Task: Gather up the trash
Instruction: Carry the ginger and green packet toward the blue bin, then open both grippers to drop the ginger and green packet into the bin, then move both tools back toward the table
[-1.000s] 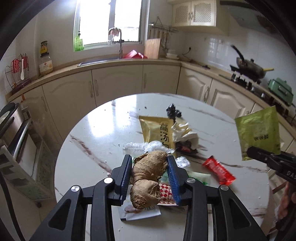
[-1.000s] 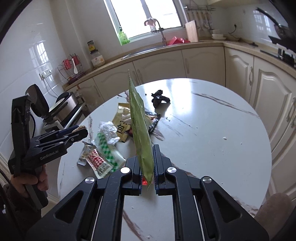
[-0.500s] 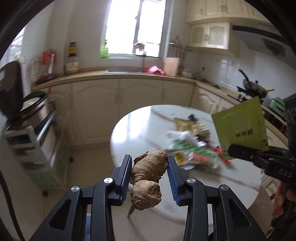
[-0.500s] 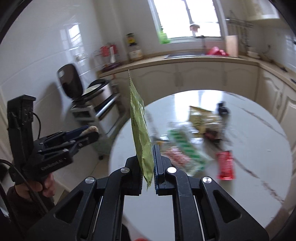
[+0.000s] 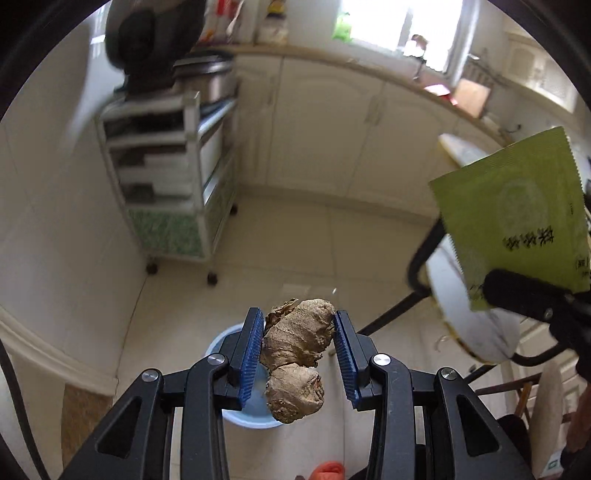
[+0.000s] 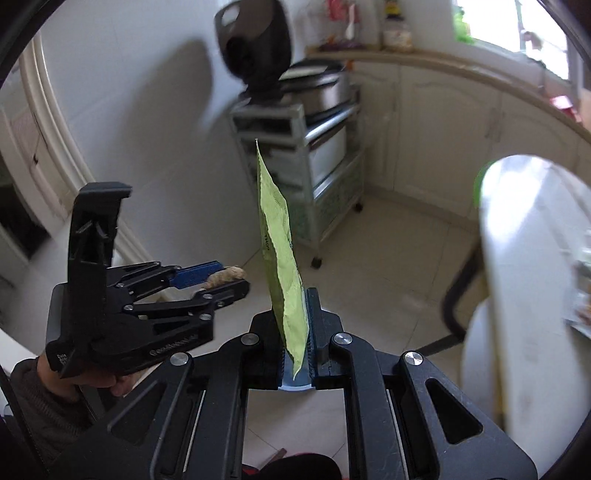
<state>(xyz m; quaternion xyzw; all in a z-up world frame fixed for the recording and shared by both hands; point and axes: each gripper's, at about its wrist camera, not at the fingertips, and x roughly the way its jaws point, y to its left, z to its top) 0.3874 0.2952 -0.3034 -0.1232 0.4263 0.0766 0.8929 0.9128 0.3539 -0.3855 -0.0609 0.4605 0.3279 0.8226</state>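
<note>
A pale tiled floor (image 5: pixel 295 240) is seen below cream cabinets (image 5: pixel 332 122). A wheeled metal shelf cart (image 5: pixel 173 177) is placed against the white wall (image 6: pixel 129 110). Daylight is admitted through a window (image 5: pixel 399 22).

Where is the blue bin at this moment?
In the left wrist view the blue bin stands on the floor directly below the left gripper, partly hidden by the ginger it holds, near the wheeled shelf cart.

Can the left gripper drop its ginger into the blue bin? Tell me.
Probably yes: the left gripper holds the ginger directly over the blue bin on the floor, nothing between them.
</note>
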